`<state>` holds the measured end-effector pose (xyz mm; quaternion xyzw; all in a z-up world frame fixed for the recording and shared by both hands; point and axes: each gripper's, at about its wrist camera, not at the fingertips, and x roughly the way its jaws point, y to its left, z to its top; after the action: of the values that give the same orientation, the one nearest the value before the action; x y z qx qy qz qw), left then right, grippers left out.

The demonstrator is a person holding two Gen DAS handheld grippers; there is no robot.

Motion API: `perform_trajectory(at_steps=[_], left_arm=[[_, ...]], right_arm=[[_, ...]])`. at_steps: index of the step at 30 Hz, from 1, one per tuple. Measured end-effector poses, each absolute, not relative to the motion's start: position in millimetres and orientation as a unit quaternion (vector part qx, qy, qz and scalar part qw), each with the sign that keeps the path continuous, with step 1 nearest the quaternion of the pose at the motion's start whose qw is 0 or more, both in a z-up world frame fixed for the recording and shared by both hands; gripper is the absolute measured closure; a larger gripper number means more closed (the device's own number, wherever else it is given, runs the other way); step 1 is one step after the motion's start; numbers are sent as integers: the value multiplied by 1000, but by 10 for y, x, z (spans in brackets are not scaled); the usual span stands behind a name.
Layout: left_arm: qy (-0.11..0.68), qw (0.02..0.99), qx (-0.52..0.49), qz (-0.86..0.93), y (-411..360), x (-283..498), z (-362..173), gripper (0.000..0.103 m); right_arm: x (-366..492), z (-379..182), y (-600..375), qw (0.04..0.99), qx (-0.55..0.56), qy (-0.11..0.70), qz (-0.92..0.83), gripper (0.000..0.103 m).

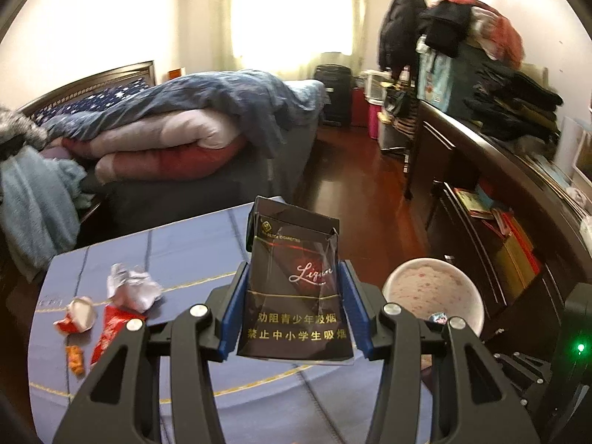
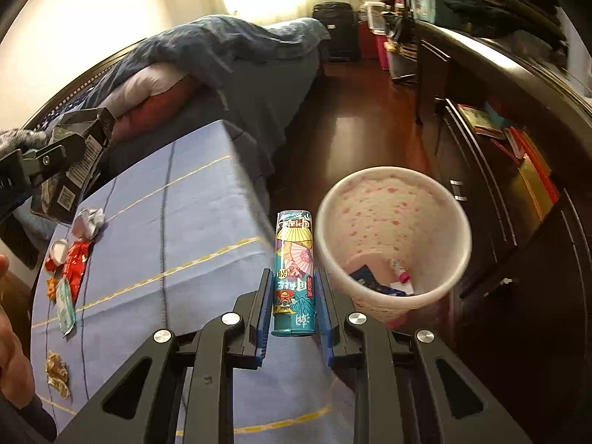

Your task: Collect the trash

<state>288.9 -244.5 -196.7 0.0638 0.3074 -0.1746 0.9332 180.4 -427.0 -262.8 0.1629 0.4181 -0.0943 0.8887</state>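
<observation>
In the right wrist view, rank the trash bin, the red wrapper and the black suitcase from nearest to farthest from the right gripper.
Measured from the right gripper, which holds a teal tube:
1. Trash bin, just to its right, beside the table edge.
2. Red wrapper, across the blue tablecloth at the table's left side.
3. Black suitcase, far back by the window.

Your right gripper is clamped on a teal printed tube, held upright w/ its top just beside the rim of the white bin, which has a few wrappers at the bottom. Far left, your left gripper holds a black cigarette pack above the blue-cloth table. On the cloth's left side you've got a crumpled foil ball, red wrappers, a green-white packet & a brown crumpled scrap, all well apart from the bin.
</observation>
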Motion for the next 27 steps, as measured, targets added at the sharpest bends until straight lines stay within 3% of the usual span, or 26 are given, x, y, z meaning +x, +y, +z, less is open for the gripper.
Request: perform_trajectory(at_steps=[27], left_arm=[[354,881,113,-293,-4255,3307,-2594,54]], right_arm=[[1958,-3090,-5613,853,206,424,-224,81]])
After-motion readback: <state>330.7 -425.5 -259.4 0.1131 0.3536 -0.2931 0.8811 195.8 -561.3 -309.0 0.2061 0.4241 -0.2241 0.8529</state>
